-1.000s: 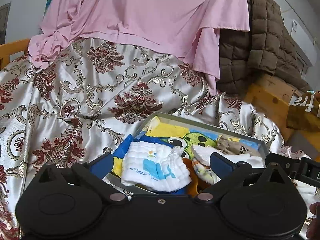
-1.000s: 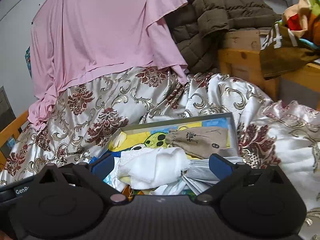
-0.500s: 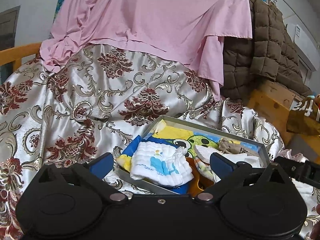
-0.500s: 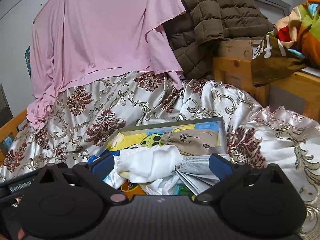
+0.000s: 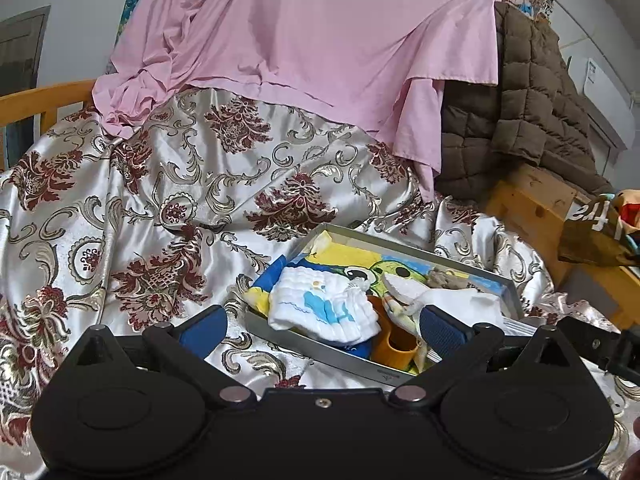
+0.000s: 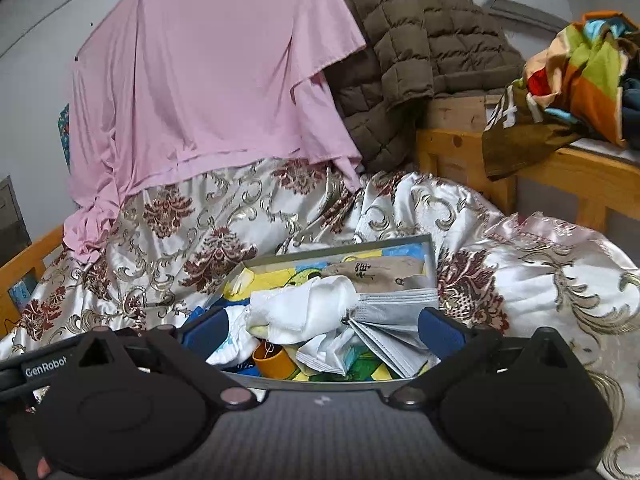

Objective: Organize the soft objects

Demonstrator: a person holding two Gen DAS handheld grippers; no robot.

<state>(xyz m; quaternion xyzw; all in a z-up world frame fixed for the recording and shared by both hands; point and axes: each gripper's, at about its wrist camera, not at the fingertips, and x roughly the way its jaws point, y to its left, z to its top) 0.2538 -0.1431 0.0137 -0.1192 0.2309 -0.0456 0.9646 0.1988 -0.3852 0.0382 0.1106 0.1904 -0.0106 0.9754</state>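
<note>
A shallow grey tray (image 5: 320,350) (image 6: 344,245) with a cartoon print inside lies on the patterned satin bedspread. It holds a folded white and blue cloth (image 5: 326,310), a white cloth (image 6: 304,308), grey face masks (image 6: 394,320), a tan pouch (image 6: 380,274) and an orange cup (image 5: 394,350) (image 6: 272,358). My left gripper (image 5: 322,326) is open just in front of the tray's near edge, with nothing between its fingers. My right gripper (image 6: 322,330) is open too, its blue pads either side of the white cloth and masks without touching them.
The satin bedspread (image 5: 180,208) covers the bed. A pink sheet (image 5: 312,40) hangs behind, with a brown quilted jacket (image 5: 532,92) beside it. A wooden frame (image 6: 560,168) at the right carries a heap of colourful fabric (image 6: 580,60). A wooden rail (image 5: 40,100) runs at the left.
Both grippers have drawn back from the tray, which looks smaller and farther away now. Both stay open; nothing was picked up.
</note>
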